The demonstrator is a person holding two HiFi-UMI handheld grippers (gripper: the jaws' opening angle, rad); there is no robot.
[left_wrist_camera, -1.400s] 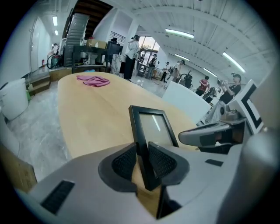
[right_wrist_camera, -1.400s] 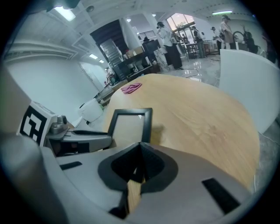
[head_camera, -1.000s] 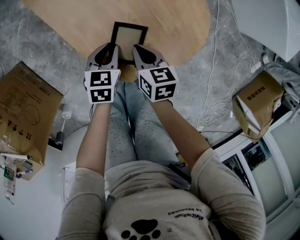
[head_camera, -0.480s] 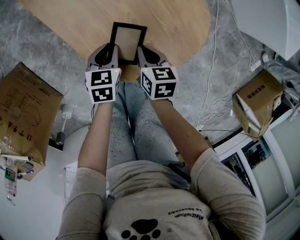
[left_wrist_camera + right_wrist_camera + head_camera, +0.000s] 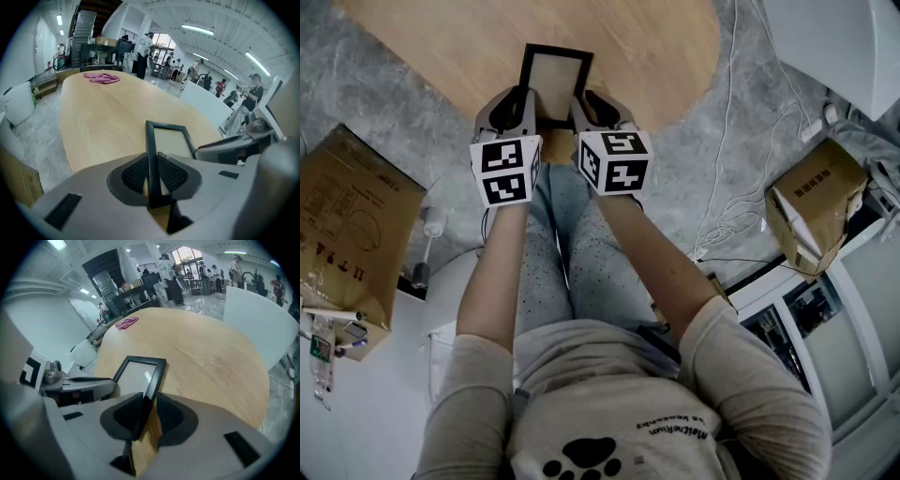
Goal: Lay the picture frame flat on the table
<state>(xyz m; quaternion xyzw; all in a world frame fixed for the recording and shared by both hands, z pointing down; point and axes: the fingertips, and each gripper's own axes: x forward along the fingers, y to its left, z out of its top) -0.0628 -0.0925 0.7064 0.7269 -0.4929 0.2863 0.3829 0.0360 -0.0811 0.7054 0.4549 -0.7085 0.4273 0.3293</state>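
- The picture frame (image 5: 555, 80), black-edged with a pale middle, sits at the near edge of the wooden worktop (image 5: 431, 47). Its long sides run away from the person toward the far edge.
- It lies low over the wood, close to flat; I cannot tell whether its near end actually rests on the worktop.
- The left gripper (image 5: 525, 101) has the frame by its left rail, close to the near-left corner. In the left gripper view its fingers (image 5: 133, 174) are clamped onto the black rail from both sides.
- The right gripper (image 5: 581, 103) is at the frame's near-right corner. Its fingers (image 5: 126, 416) are opening: the right rail stands between them, lying against the left finger, with a strip of bare wood showing in the gap on the other side.
- The two grippers sit side by side, just apart. Their marker cubes (image 5: 506, 171) hang over the person's lap, just off the worktop's near edge.
- A crumpled pink cloth (image 5: 101, 78) lies at the far end of the worktop, well apart from the frame.
- On the grey floor a cardboard box (image 5: 347, 225) stands off the worktop's left side and a second box (image 5: 816, 216) off its right. A white cable (image 5: 727, 169) trails between the right box and the worktop.
- Several people stand in the room beyond the far edge.
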